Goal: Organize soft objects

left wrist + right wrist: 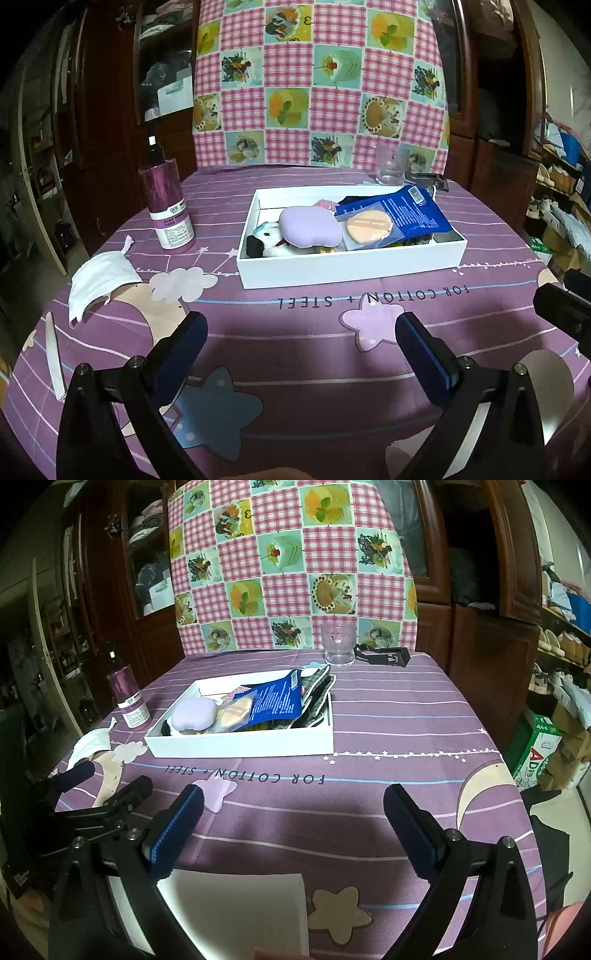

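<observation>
Gathered already in the white box (351,266) at the middle of the bench (295,369): a lilac cushion pad (308,225) lying across a black-and-white plush toy (266,245), a peach puff in clear wrap (365,224) beside it, a blue packet (406,210) propped toward the far right corner, dark checked fabric (317,698) tucked along the right wall (piled rather than sorted, by the look of it).

Left out so far: a white face mask (99,282), crumpled on the bench well to the left of the box, near a purple bottle (168,206); likely the next soft item to go in. At the front edge, a white folded sheet (240,904) below the right claw (293,805), possibly tissue, hard to tell.

Both claws low over the near bench, short of the box: left claw (301,332) spread wide and gripping nothing, right claw likewise gaping and empty, seemingly poised between picks.

Also on the bench: a slim white strip (55,358) at the far left edge, a clear glass (391,164) and a black clip (428,181) at the back. Over it all, a purple cloth (388,738) printed with stars, clouds and stripes. Behind, a pink checked hanging (317,81) with food pictures, dark wooden cabinets (103,110), and cluttered shelves (561,642) of shoes and cartons to the right.
</observation>
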Demonstrator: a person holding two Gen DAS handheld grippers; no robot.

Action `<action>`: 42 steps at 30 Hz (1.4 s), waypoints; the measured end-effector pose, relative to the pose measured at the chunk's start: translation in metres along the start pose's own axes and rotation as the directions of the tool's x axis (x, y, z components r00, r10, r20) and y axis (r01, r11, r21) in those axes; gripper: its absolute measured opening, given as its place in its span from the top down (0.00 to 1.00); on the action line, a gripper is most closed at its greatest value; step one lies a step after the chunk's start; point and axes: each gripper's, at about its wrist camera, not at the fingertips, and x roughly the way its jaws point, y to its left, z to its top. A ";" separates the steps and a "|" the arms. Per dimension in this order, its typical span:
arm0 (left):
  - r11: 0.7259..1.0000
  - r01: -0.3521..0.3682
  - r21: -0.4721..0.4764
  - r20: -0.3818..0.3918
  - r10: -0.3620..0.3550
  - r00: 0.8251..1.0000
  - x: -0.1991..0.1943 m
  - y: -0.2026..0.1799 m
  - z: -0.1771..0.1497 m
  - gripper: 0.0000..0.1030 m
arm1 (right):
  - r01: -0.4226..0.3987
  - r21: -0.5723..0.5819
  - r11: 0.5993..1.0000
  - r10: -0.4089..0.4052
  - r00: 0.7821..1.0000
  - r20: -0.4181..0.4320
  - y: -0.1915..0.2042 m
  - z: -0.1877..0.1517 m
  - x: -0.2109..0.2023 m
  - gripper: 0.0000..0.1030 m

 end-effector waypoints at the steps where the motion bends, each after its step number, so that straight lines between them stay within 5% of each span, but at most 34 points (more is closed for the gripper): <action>1: 1.000 -0.001 0.000 0.000 0.001 1.000 0.000 0.000 0.000 0.00 | 0.001 0.000 1.000 -0.001 1.000 -0.001 0.000 0.000 0.000 0.05; 42: 1.000 -0.007 -0.011 -0.031 0.006 1.000 0.006 0.001 -0.001 0.00 | 0.011 0.000 1.000 -0.011 1.000 -0.015 -0.001 0.000 0.003 0.05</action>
